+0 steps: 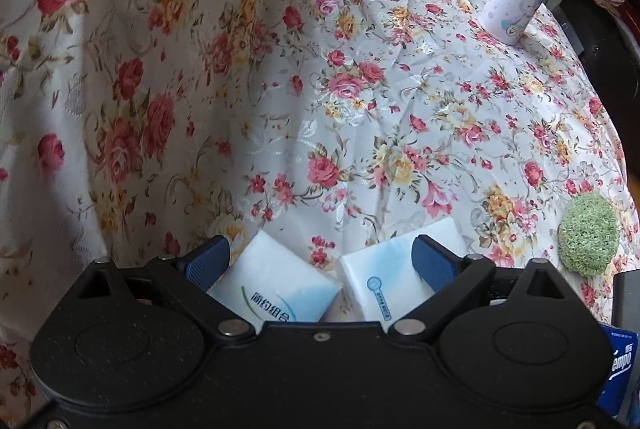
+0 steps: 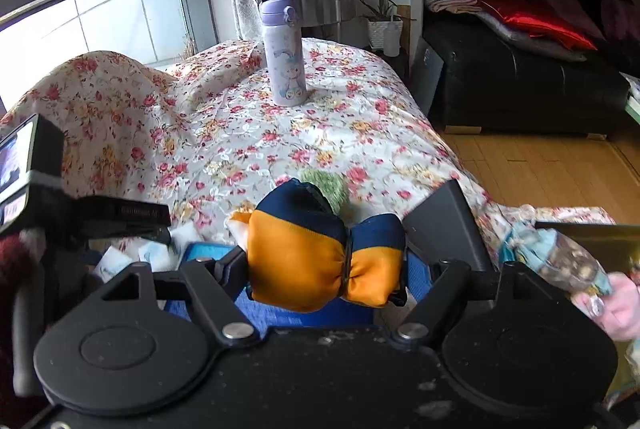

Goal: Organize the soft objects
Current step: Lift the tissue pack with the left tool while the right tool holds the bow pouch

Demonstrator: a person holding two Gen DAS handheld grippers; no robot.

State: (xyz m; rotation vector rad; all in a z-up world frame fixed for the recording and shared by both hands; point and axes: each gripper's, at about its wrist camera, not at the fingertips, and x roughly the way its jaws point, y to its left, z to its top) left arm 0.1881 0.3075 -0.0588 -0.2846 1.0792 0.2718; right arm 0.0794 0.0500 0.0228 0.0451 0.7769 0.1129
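Between my right gripper's [image 2: 326,263] jaws I held one soft item: an orange and navy cloth bundle [image 2: 320,261], cinched by a dark band, its long axis lying crosswise from pad to pad, jaws fairly wide and pressed on its two ends. Below it, close to me, lay a blue bin [image 2: 276,313], which I judged the likely drop place; the bundle hung just above its visible part. Beyond the bundle, near the table's right edge, sat a green knitted pouf [image 1: 588,233], apart from both grippers and nearer my right. At the table's near edge, my left gripper [image 1: 320,261] stood wide, pointing steeply down over two white tissue packs [image 1: 276,281], one beside each blue pad; I could not tell whether the pads touched them, and nothing was clamped. Toward the far edge stood a lilac bottle [image 2: 283,53], upright on the floral tablecloth [image 1: 400,109]. At the right margin a hand [image 2: 620,309] held a patterned pouch [image 2: 560,261].
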